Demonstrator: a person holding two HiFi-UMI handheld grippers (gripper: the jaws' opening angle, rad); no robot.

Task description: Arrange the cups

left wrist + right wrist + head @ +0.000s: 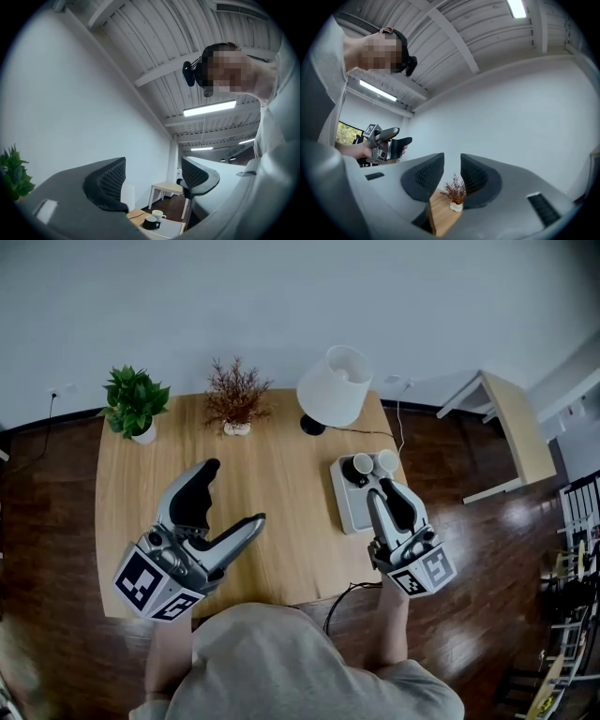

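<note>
Two cups stand side by side at the far end of a white tray on the right of the wooden table: a black cup and a white cup. The left gripper view shows them low between the jaws, the black cup nearer than the white cup. My left gripper is held above the table's front left, wide open and empty. My right gripper hovers over the tray's near part with only a narrow gap between its jaws and nothing in it.
A green potted plant sits at the table's back left, a dried twig plant at the back middle, and a white lamp at the back right. A small side table is to the right. A cable hangs off the front edge.
</note>
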